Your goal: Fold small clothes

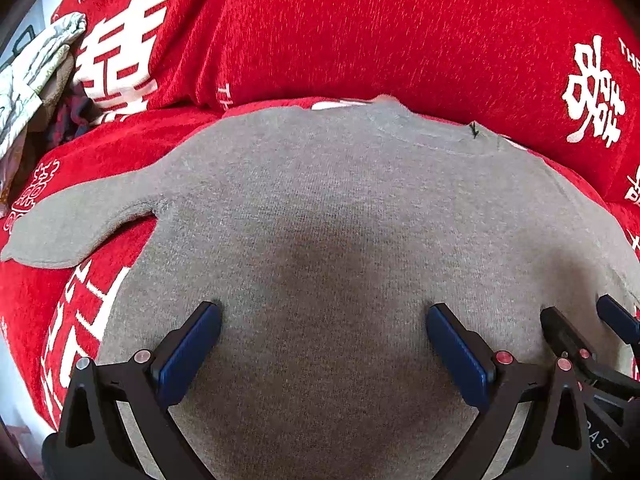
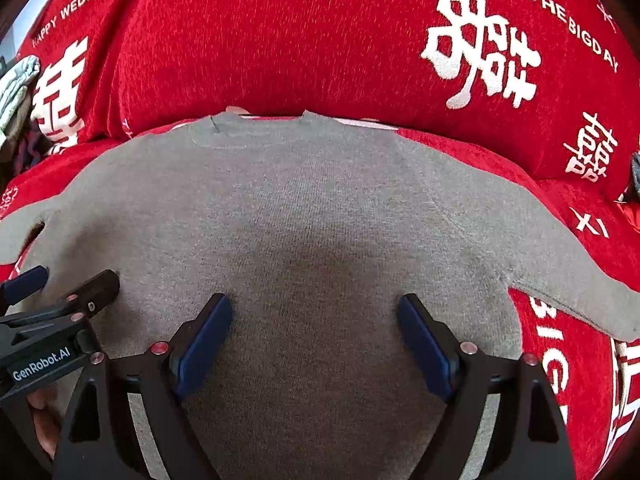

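Grey sweater (image 1: 320, 208): laid flat on the red cover (image 1: 320, 20), neckline away from the tongs.

Left of the sweater: a pile of clothes (image 1: 36, 68), well apart.

Over its near part: left gripper (image 1: 324, 344) and right gripper (image 2: 316, 336), both spread, nothing pinched.

Risk judged: thin knit may bunch or both layers may be caught; the grippers, side by side, may collide.

Left wrist view: mounted behind the left hand-held gripper (image 1: 324, 344), facing forward and steeply down at close range onto the grey sweater (image 1: 320, 208), offset toward its left sleeve. Right wrist view: mounted behind the right hand-held gripper (image 2: 316, 336), same downward pitch and closeness, offset toward the right sleeve. Shared region: sweater body, neckline, and red cushion (image 2: 280, 40) behind. Each view catches the other gripper at its inner edge.
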